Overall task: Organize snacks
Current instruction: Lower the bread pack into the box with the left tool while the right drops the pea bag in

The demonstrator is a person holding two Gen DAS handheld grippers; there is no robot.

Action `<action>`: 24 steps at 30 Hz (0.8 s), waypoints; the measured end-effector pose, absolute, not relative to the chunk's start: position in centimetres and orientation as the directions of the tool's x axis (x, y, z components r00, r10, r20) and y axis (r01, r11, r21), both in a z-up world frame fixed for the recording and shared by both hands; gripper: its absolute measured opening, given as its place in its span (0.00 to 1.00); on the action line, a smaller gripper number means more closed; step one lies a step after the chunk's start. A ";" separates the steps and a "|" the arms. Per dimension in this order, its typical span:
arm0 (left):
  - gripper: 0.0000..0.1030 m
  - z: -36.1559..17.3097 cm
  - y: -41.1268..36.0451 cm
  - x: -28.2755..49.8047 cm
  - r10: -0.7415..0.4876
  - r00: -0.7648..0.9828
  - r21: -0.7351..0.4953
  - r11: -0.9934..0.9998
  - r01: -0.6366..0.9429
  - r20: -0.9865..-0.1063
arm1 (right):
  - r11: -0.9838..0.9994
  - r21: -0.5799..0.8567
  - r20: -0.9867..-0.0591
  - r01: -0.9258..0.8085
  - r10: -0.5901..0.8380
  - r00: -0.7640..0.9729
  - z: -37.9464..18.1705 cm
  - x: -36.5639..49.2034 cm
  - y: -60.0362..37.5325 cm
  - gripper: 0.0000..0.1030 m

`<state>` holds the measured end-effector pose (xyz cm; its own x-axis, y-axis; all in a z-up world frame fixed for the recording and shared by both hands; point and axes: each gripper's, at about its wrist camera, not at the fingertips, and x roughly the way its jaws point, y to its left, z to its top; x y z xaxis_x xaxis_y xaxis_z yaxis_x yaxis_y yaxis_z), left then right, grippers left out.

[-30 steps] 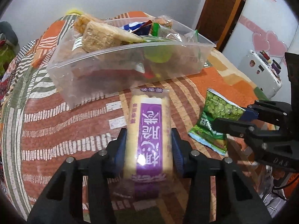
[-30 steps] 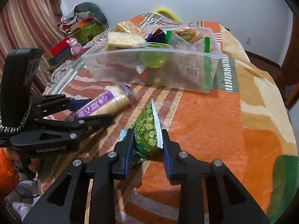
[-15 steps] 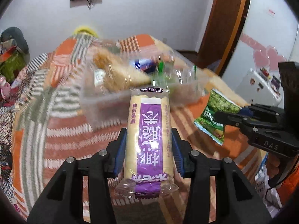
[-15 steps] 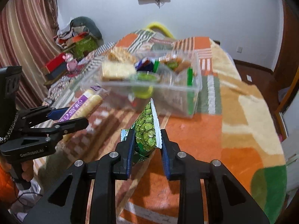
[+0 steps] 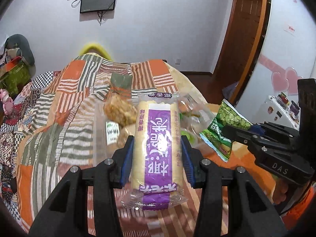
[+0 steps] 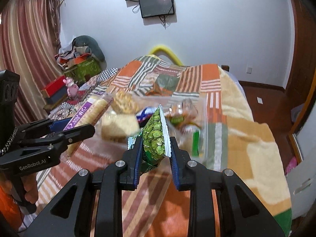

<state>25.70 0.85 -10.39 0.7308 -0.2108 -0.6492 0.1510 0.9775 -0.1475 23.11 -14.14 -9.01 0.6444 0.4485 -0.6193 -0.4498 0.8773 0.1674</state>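
In the left wrist view the left gripper (image 5: 157,156) fills the lower half of the frame, its blue-padded jaws closed on the sides of a purple-labelled pack of rice crackers (image 5: 156,144), which stands lengthwise along the fingers and is lifted clear of the patchwork bedspread (image 5: 65,90). Behind the pack, at centre frame, lies the clear plastic bin (image 5: 100,134), blurred, with a puffed-rice cake (image 5: 118,110) and other wrapped snacks inside it. At the right edge of the same view the right gripper (image 5: 237,132) reaches in from the side, clamped on a green pea snack bag (image 5: 227,122) that is held in the air beside and just right of the bin. In the right wrist view the right gripper (image 6: 155,154) sits at lower centre with its jaws pressed against both faces of the green pea snack bag (image 6: 156,136), which stands on edge between them. The clear plastic bin (image 6: 199,130) is directly behind the bag, smeared by blur. At the left of this frame the left gripper (image 6: 69,130) holds the pack of rice crackers (image 6: 88,112), angled toward the bin's near left corner. A wall-mounted screen (image 6: 157,5) hangs at the top centre, and striped curtains (image 6: 25,45) fill the upper left.
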 end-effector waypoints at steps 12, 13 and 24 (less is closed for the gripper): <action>0.43 -11.3 1.3 31.1 -0.186 0.724 -0.146 0.982 0.118 -0.664 | 0.881 0.157 -0.654 -0.447 0.432 0.621 -10.5 27.5 -11.8 0.22; 0.43 -11.6 1.3 31.7 -0.187 0.720 -0.149 0.982 0.116 -0.668 | 0.882 0.153 -0.661 -0.445 0.426 0.617 -10.7 27.8 -11.6 0.22; 0.44 -14.0 0.7 34.1 -0.169 0.678 -0.123 0.986 0.116 -0.716 | 0.877 0.141 -0.702 -0.458 0.415 0.579 -11.7 28.2 -10.9 0.25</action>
<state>34.09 0.66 -13.96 0.6776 -0.1691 -0.7157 0.1156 0.9856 -0.1233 28.19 -10.88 -11.70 0.5785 0.4151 -0.7022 -0.4584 0.8775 0.1410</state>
